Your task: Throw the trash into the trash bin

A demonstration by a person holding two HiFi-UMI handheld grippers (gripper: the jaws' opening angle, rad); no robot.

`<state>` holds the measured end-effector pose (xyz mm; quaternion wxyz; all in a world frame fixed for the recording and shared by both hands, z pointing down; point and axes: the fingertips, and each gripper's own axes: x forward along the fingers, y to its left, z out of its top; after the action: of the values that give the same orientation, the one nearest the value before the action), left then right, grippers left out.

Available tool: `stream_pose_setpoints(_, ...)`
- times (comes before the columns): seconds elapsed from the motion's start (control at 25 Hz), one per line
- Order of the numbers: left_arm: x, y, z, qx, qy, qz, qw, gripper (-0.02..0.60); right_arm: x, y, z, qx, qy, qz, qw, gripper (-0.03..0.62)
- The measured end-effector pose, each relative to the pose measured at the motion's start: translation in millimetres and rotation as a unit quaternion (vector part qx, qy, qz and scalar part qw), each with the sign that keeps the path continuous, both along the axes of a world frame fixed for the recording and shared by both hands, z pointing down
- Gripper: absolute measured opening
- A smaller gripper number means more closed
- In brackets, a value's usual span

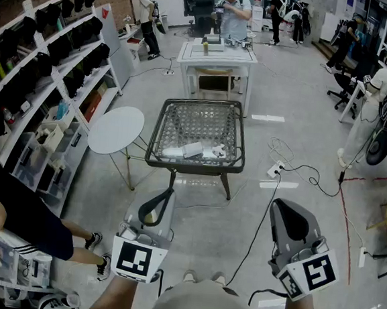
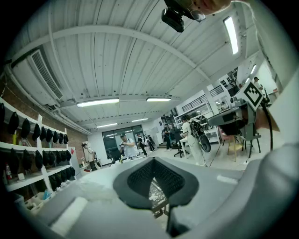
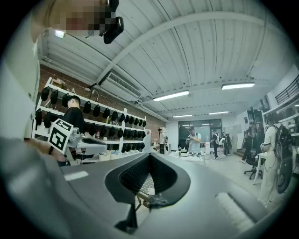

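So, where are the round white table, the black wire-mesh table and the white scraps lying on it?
round white table (image 1: 116, 129): head view, middle of its top.
black wire-mesh table (image 1: 200, 121): head view, bare mesh of its top.
white scraps (image 1: 192, 149): head view, the middle piece.

The left gripper (image 1: 169, 194) is matt grey plastic; mesh table (image 1: 197, 124), dark metal wire.

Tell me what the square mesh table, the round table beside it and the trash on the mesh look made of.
Mesh table: likely dark matte metal, with a see-through wire grid in a tube frame. Round table: smooth white top, painted metal or laminate, unclear which; thin legs. Trash: white crumpled pieces, probably paper or plastic.
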<state>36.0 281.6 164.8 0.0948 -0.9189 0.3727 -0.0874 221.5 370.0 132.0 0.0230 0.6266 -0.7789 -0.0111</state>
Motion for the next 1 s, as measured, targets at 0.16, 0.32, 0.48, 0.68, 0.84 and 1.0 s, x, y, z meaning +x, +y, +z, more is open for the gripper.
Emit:
stream_pose_setpoints(0.16,-3,1,-3,-0.003,0.002,-0.001,1.0,0.003,-3,2,-8,0.013,-0.003,-0.003,1.0,0.003)
stream_pose_setpoints(0.32,-6,2,-7,0.001,0.002,0.001,1.0,0.003,-9,4,-11,0.017,-0.004,-0.008,1.0,0.004)
stream_pose_setpoints(0.48,-6,4,-5,-0.002,0.004,0.002,1.0,0.003,-9,5,-8,0.015,-0.005,-0.003,1.0,0.005)
stream_pose_setpoints(0.68,2,9,4,-0.013,0.002,0.002,0.9999,0.003,3,9,-1,0.018,-0.028,0.006,0.999,0.068)
stream_pose_setpoints(0.84,10,12,5,-0.016,0.002,0.002,0.9999,0.003,7,12,4,0.009,-0.02,-0.004,1.0,0.244)
stream_pose_setpoints(1.0,21,16,6,-0.015,0.002,-0.001,0.9999,0.003,18,19,7,0.007,-0.026,-0.005,1.0,0.249)
